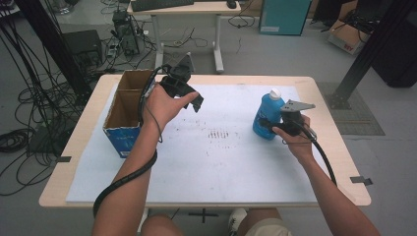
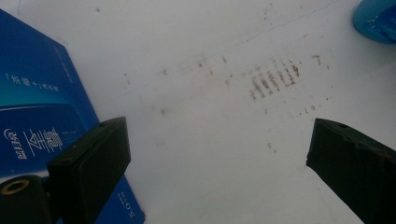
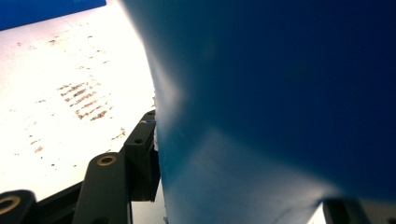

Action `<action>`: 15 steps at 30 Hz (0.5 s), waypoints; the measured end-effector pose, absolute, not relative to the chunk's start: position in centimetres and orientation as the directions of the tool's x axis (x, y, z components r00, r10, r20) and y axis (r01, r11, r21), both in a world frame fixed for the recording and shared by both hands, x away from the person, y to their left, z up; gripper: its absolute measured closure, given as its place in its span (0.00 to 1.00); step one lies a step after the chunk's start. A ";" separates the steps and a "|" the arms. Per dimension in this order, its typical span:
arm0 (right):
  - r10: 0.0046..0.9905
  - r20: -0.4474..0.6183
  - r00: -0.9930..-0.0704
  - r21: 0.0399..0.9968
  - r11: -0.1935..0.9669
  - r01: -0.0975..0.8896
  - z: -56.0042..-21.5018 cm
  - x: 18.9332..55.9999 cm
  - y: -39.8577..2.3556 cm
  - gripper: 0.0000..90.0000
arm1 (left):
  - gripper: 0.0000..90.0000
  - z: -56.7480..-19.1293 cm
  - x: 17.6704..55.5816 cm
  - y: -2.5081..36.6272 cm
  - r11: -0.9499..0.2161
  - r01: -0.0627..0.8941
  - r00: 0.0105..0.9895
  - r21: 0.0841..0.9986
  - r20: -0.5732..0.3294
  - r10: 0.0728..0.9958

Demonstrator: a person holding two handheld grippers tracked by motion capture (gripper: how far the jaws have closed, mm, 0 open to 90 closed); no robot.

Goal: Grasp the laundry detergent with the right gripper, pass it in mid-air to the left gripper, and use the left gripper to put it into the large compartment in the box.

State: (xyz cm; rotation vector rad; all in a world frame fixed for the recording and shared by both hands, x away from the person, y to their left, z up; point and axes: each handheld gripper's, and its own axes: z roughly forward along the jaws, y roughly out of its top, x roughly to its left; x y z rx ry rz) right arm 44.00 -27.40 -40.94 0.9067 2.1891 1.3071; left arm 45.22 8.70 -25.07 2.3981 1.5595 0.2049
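A blue bottle (image 1: 267, 115) with a white cap stands upright on the right side of the white mat (image 1: 211, 167). My right gripper (image 1: 270, 126) is shut on its lower body from the right. In the right gripper view the bottle (image 3: 280, 93) is pressed between the jaws, and the left fingertip (image 3: 145, 140) lies flat against it. My left gripper (image 1: 189, 93) hangs above the mat's back left, beside the box, with its jaws wide open. In the left gripper view nothing lies between the jaws (image 2: 219, 135), and the bottle (image 2: 376, 21) sits in the top right corner.
An open cardboard box (image 1: 122, 140) with blue outer walls and a middle divider stands at the table's left edge; its blue side (image 2: 37, 107) is close to my left jaw. Brown smudges (image 1: 219, 133) mark the mat's middle. Cables, a desk and boxes lie on the floor beyond.
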 end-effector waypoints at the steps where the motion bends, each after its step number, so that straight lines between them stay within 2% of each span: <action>1: 0.720 -0.033 -0.693 0.887 0.341 0.312 -40.9 44.0 -27.4 0.45 | 0.07 -25.1 45.2 8.7 -0.382 0.874 0.409 0.302 -0.031 0.912; 15: 0.717 -0.032 -0.696 0.888 0.341 0.310 -41.0 44.0 -27.4 0.46 | 0.07 -24.8 45.0 8.8 -0.385 0.872 0.412 0.302 -0.025 0.911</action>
